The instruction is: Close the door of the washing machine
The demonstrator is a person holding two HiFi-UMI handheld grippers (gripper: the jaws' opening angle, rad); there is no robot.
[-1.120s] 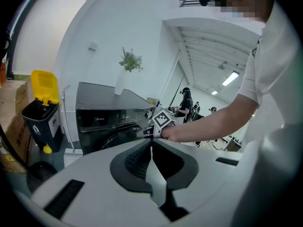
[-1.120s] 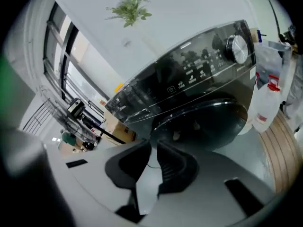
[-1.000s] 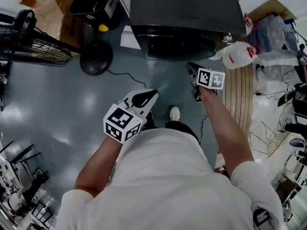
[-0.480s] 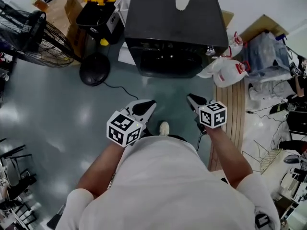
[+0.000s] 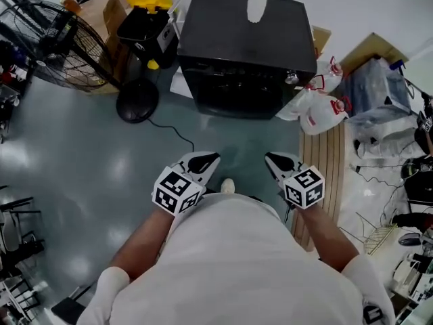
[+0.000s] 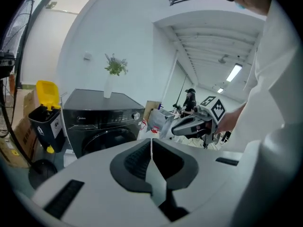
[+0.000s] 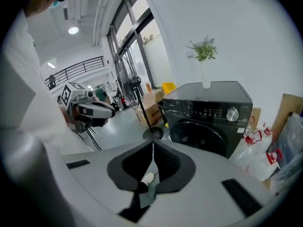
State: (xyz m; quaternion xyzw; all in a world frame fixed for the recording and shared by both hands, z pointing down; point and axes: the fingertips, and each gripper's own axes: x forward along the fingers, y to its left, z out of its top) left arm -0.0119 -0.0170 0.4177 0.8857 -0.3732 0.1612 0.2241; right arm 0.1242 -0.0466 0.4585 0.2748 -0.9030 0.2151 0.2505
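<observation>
The black washing machine (image 5: 247,39) stands at the top of the head view, and its round door (image 7: 201,136) lies flush with the front. My left gripper (image 5: 210,158) hangs over the grey floor well short of the machine, its jaws together and empty. My right gripper (image 5: 271,158) hovers level with it on the right. Its jaws are closing, their tips nearly touching, with nothing between them. The left gripper view shows the machine (image 6: 102,122) ahead and the right gripper (image 6: 177,128) beside it. A white shoe shows between the two grippers.
A standing fan (image 5: 61,39) with a round base (image 5: 137,103) and a yellow-lidded bin (image 5: 142,12) stand left of the machine. A white vase (image 5: 257,4) sits on top. Plastic bags (image 5: 314,107) and a wooden slatted board (image 5: 326,175) lie to the right. A cable (image 5: 172,131) runs across the floor.
Both grippers have drawn back from the machine toward the body. The right one left the machine's front corner, rolled, and came level with the left. The machine now looks farther away.
</observation>
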